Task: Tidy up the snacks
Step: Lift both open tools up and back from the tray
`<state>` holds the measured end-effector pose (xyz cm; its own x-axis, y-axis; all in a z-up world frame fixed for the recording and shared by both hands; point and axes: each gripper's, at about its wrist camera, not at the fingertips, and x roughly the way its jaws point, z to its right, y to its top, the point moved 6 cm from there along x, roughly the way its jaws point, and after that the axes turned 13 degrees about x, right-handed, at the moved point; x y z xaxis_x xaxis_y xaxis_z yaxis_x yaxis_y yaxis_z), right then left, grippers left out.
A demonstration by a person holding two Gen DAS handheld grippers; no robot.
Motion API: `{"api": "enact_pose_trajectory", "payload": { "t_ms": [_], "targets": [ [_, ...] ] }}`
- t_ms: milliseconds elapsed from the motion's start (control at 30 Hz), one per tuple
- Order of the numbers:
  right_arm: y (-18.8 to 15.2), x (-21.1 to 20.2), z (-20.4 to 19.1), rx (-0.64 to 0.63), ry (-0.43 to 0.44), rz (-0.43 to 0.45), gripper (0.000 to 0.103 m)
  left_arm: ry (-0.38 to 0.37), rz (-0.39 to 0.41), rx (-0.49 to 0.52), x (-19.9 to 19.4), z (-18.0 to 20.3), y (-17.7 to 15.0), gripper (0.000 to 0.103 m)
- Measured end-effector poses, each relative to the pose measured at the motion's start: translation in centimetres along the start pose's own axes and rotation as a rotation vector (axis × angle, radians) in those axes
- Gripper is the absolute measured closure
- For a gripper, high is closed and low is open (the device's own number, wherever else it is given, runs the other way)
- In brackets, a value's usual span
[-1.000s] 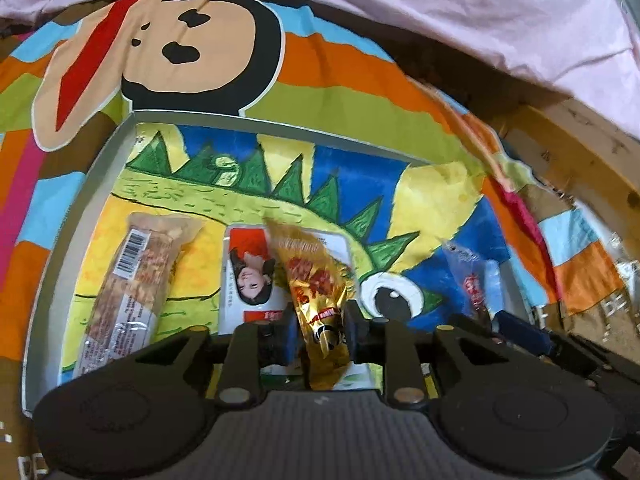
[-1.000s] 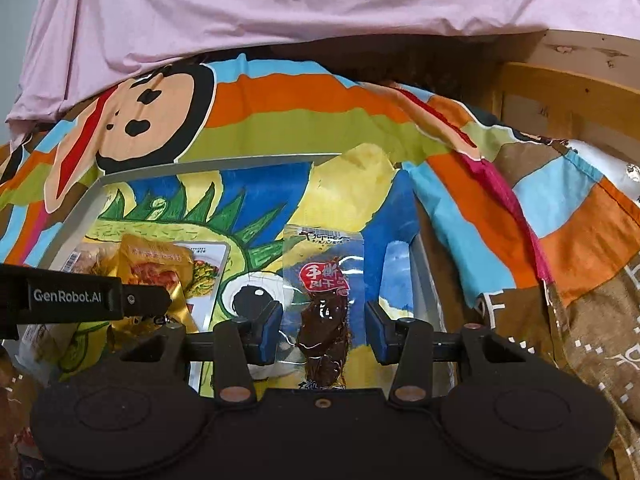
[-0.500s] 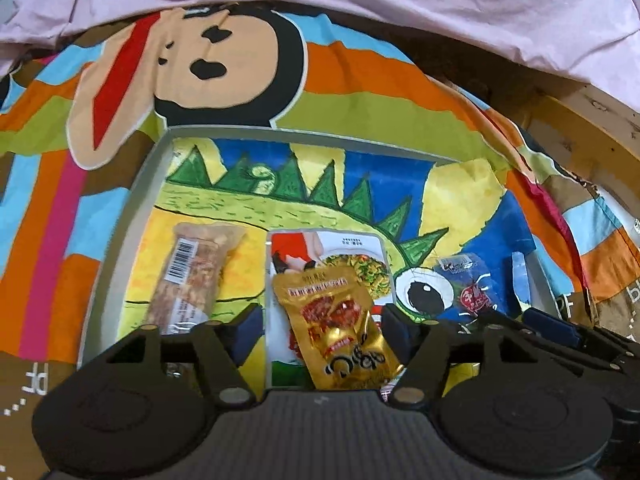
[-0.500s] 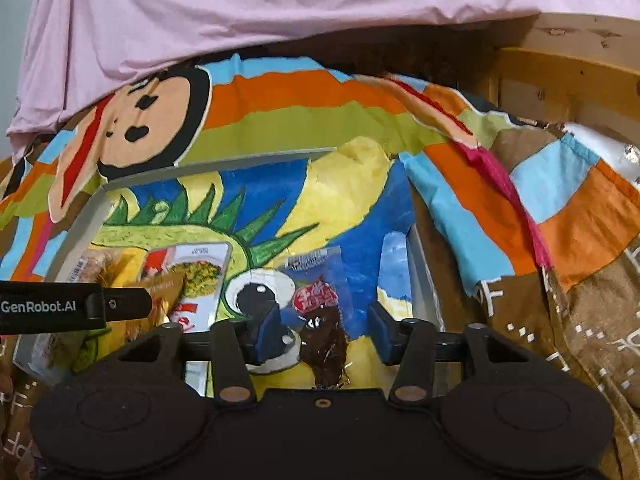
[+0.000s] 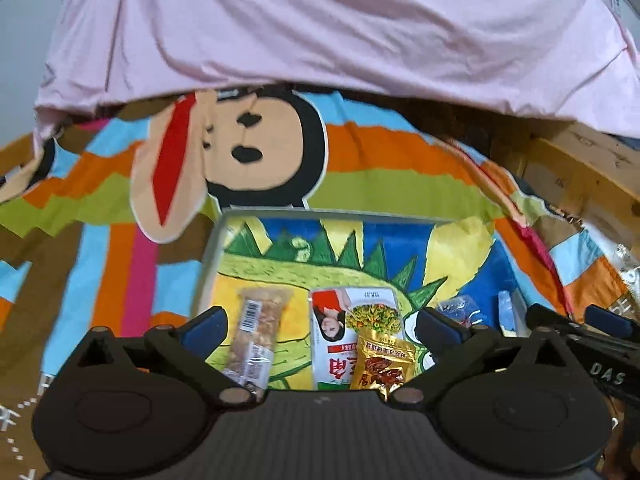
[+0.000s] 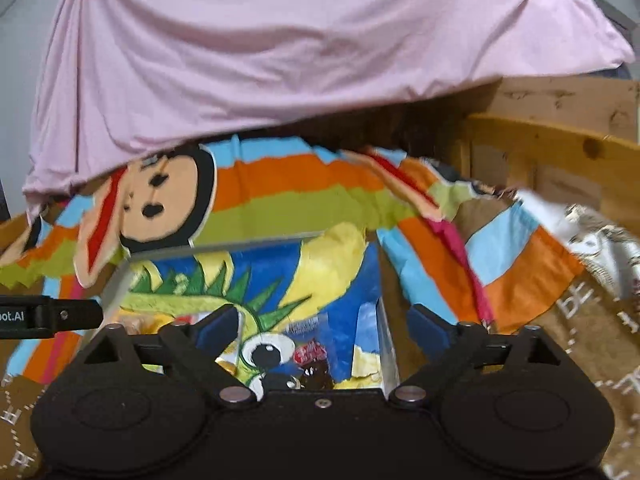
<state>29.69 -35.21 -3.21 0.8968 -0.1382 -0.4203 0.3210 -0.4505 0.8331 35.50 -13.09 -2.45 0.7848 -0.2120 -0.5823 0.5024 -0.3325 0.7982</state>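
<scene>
A grey tray [image 5: 208,264] lined with a dinosaur drawing holds the snacks. In the left wrist view a gold packet [image 5: 382,364] lies on a white packet with a woman's picture [image 5: 344,320], and a clear nut bar [image 5: 256,336] lies to their left. A clear packet with dark meat and a red label [image 6: 310,362] lies at the tray's right, also seen in the left wrist view [image 5: 456,310]. My left gripper [image 5: 320,330] is open and empty above the tray's near edge. My right gripper [image 6: 322,326] is open and empty above the dark packet.
The tray [image 6: 256,245] sits on a striped monkey-print blanket [image 5: 360,152]. A pink sheet [image 5: 320,28] hangs behind. A wooden frame [image 6: 560,152] stands at the right. Silver wrappers [image 6: 600,236] lie at the far right.
My left gripper let go of the gold packet, which now lies on the white packet. Both grippers opened wider and pulled back and up from the tray.
</scene>
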Motion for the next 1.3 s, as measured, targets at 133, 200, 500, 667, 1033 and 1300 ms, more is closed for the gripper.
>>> {"api": "enact_pose_trajectory", "payload": {
  "t_ms": [133,200,500,667,1033,1300],
  "targets": [
    [0.8,-3.2,-0.5,-0.012,0.031,0.056,0.001,0.024,0.037,-0.003,-3.1,-0.7,0.2,0.001],
    [1.0,-4.9,-0.9,-0.018,0.042,0.09,0.001,0.036,0.063,-0.009,-4.8,-1.1,0.0,0.001],
    [-0.4,-12.3,-2.3,-0.049,0.067,0.217,0.001,0.055,0.219,-0.063,-12.3,-2.6,-2.4,0.001],
    [-2.0,-15.7,-2.4,-0.062,0.067,0.232,0.001,0.07,0.258,-0.061,-15.3,-3.1,-4.4,0.001],
    [-6.4,-20.7,-3.5,-0.076,0.05,0.182,0.001,0.068,0.192,-0.067,-18.6,-3.7,-10.4,0.0],
    [-10.1,-23.1,-4.7,-0.134,0.034,0.098,0.001,0.04,0.136,-0.077,-20.2,-4.0,-14.4,0.0]
  ]
}}
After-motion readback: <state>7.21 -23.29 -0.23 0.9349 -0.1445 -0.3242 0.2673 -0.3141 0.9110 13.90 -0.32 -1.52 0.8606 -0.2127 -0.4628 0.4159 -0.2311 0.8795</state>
